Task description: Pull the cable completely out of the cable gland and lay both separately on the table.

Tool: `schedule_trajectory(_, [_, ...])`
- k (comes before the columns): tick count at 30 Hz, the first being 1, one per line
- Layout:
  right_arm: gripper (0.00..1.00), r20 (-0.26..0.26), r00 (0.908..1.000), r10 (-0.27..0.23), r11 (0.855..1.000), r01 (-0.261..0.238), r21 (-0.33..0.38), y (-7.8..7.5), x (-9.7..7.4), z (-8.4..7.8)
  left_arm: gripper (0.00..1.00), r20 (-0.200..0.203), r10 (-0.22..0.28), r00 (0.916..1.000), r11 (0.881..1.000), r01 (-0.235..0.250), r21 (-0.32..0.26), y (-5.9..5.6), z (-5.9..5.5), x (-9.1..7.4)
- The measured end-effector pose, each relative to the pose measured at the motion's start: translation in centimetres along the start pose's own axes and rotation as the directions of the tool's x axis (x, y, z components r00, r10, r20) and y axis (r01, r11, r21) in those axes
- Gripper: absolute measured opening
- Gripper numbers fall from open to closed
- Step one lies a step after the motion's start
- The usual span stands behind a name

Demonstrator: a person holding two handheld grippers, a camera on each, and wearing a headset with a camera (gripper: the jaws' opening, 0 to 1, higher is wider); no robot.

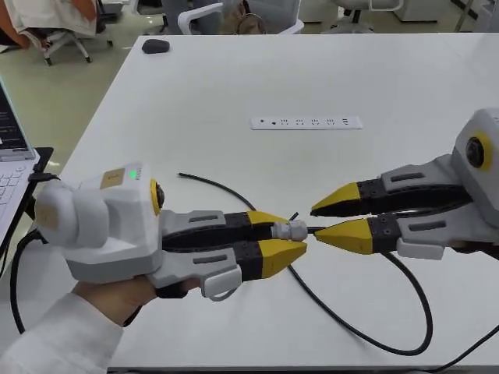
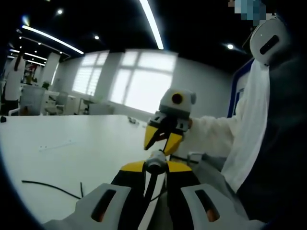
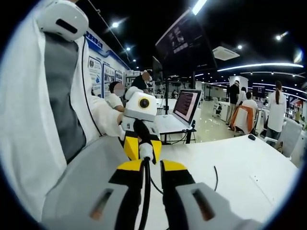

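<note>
Cable gland [image 1: 290, 231] clamped by left hand-held gripper [image 1: 295, 234], cable [image 1: 430, 315] threaded through. Right hand-held gripper [image 1: 314, 220] spread around cable; pull-out pending.

No text, label, brand or number is legible. The blue wall posters [image 3: 98, 67] carry lettering too small and blurred to make out. The lines on the open laptop's lit screen [image 3: 186, 106] are equally illegible. The long white power strip [image 1: 306, 122] on the table shows only tiny marks.
</note>
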State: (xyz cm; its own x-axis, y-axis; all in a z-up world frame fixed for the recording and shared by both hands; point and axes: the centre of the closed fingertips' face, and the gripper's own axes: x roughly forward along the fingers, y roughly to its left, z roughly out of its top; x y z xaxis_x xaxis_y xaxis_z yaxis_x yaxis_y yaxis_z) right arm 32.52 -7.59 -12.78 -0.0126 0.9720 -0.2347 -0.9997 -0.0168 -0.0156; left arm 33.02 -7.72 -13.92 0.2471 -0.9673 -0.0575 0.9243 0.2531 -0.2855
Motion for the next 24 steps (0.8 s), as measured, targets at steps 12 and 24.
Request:
schedule_trajectory(12, [0.03, -0.006, 0.9995, 0.031, 0.999, -0.031, -0.008, 0.45, 0.24, -0.26, 0.17, 0.007, 0.002, 1.0000, 1.000, -0.002, 0.000, 0.09, 0.17, 0.09])
schedule_trajectory(24, [0.03, 0.012, 0.9993, 0.036, 0.999, -0.036, 0.014, 0.41, 0.34, 0.00, 0.17, 0.037, 0.001, 0.9993, 1.000, -0.001, -0.012, 0.20, 0.55, -0.13])
